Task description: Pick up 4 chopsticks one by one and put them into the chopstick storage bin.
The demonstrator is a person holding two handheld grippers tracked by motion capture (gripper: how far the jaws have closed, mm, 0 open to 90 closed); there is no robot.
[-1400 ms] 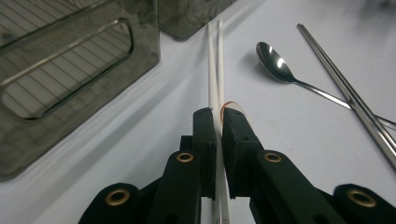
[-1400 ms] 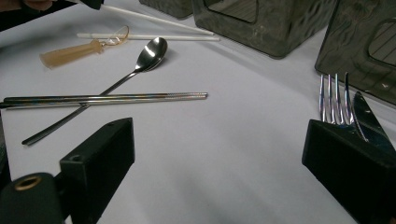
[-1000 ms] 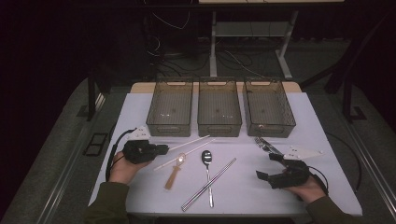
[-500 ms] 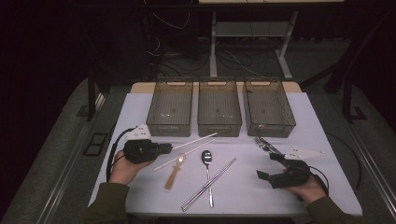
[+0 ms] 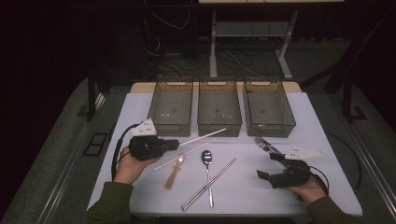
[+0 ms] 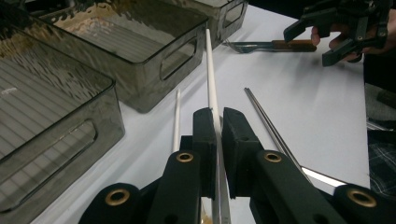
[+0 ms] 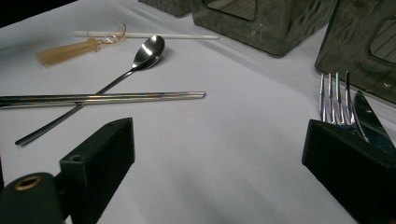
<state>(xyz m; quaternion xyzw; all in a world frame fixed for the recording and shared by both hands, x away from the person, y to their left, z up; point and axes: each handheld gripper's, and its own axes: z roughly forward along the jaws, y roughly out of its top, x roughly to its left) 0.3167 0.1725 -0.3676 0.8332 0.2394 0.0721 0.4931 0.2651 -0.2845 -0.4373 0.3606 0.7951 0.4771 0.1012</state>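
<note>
My left gripper [image 5: 175, 143] [image 6: 215, 126] is shut on one end of a white chopstick [image 5: 205, 136] [image 6: 210, 79]. The stick juts out toward the middle bin [image 5: 218, 106], held above the table. A second white chopstick [image 5: 184, 155] [image 6: 176, 116] lies flat beside it. My right gripper [image 5: 267, 165] [image 7: 224, 154] rests low at the table's right, jaws wide apart with nothing between them. Just ahead of its jaws lie a fork [image 7: 334, 93] [image 5: 260, 142] and a knife [image 7: 369, 116]. It also appears far off in the left gripper view [image 6: 345, 28].
Three smoky plastic bins stand in a row at the back: left [image 5: 172, 106], middle, right [image 5: 268, 106]. On the white table [image 5: 261, 196] lie a metal spoon [image 5: 207, 158] [image 7: 149, 49], a pair of metal chopsticks [image 5: 208, 183] [image 7: 116, 98] and an amber-handled plastic spoon [image 5: 173, 171] [image 7: 70, 50].
My left gripper has risen a little and shifted right with the white chopstick in it, whose far end has come up off the table. The right hand has kept still.
</note>
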